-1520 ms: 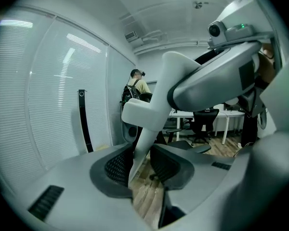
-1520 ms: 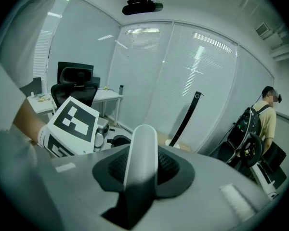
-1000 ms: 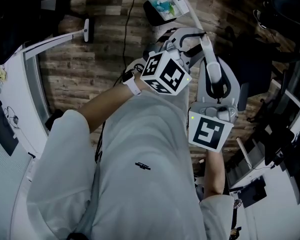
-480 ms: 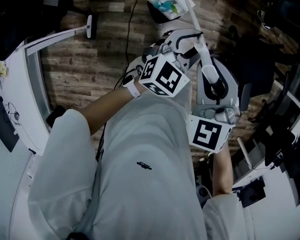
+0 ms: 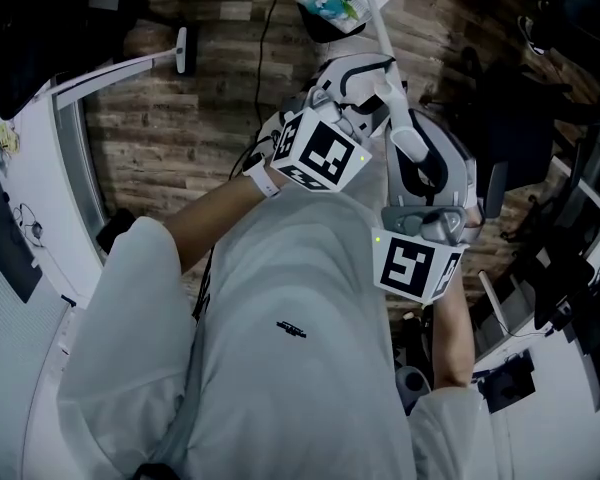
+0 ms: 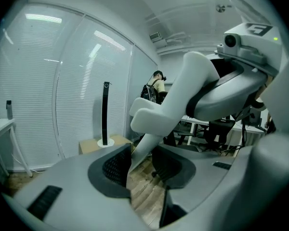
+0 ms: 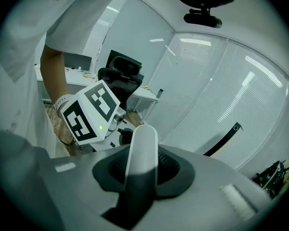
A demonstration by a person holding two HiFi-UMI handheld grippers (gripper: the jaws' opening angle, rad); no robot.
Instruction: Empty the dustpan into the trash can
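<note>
The dustpan handle (image 5: 384,40) is pinched by the fingers of left gripper (image 6: 142,162) and right gripper (image 7: 140,170), the dustpan (image 5: 332,6) lying at the handle's far end, nearer the left.

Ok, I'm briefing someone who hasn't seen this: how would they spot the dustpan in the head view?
Start at the wood-plank floor across the top of the head view. The dustpan shows at top centre, on a long white handle that runs down into the left gripper and right gripper. It is the only dark scoop holding teal and white litter.
</note>
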